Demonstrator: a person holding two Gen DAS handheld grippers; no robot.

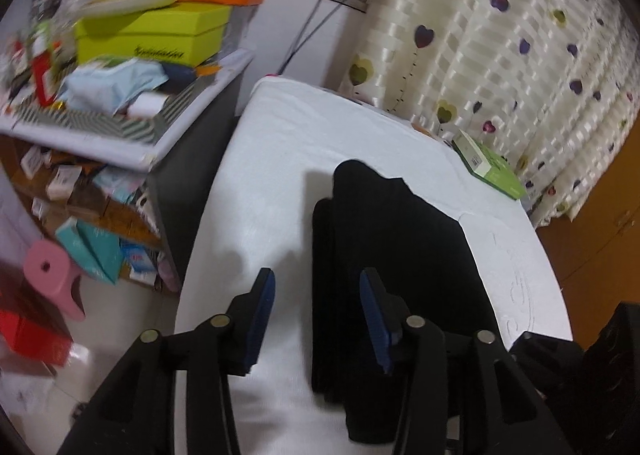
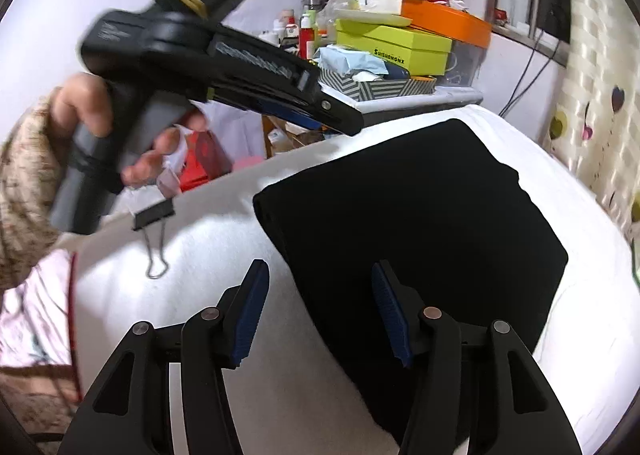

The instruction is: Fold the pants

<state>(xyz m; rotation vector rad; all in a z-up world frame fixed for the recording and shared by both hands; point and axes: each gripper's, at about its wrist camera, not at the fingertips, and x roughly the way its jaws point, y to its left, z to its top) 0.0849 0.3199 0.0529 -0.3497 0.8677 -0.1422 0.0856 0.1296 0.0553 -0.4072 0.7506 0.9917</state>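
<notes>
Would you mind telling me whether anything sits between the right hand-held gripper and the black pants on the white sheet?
Nothing visible does. The right hand-held gripper hovers open directly over the folded black pants on the white sheet; the black binder clip sits off to the side, near the sheet's edge.

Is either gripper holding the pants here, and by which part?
Nothing held: left gripper and right gripper are open above the folded black pants.
</notes>
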